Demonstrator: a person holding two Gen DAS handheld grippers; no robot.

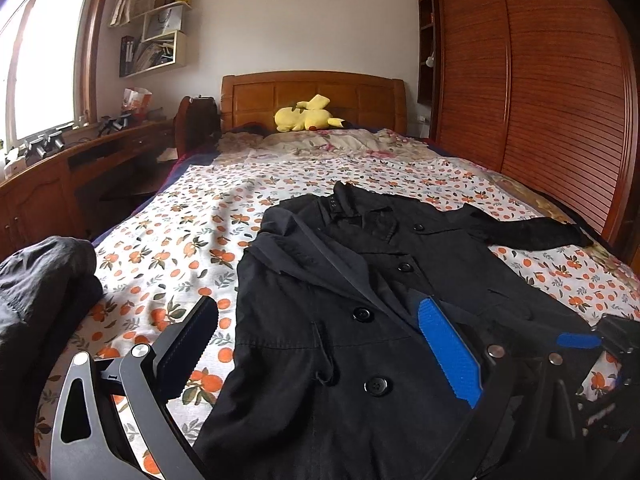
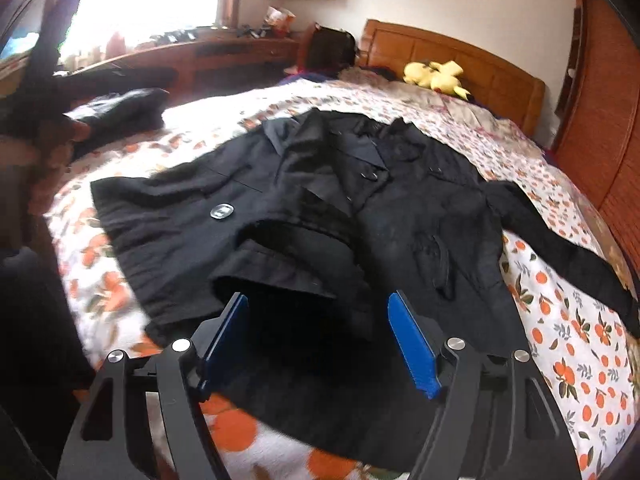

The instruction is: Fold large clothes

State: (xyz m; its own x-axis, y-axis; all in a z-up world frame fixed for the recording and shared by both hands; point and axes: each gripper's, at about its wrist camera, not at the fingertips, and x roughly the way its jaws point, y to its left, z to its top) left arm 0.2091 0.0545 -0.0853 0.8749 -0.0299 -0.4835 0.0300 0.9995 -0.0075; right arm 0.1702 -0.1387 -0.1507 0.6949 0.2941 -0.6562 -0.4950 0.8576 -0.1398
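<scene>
Black button-front coat [image 1: 360, 280] lies spread face up on the orange-print bedsheet [image 1: 168, 248], one sleeve flung out toward the slatted wooden wardrobe [image 1: 560, 100]. Right-wrist view is blurred, and the hem drops out of sight between the right tongs [image 2: 320, 340], spread wide with cloth between the blue pads. Left tongs [image 1: 320, 344] spread wide too, over the coat's front. A dark folded garment [image 1: 44, 288] is cut off at the edge; a yellow plush toy [image 1: 308, 114] sits by the headboard.

Black left gripper [image 1: 320, 344], blue ribbed pads [image 1: 448, 352], silver screws [image 2: 456, 343]
</scene>
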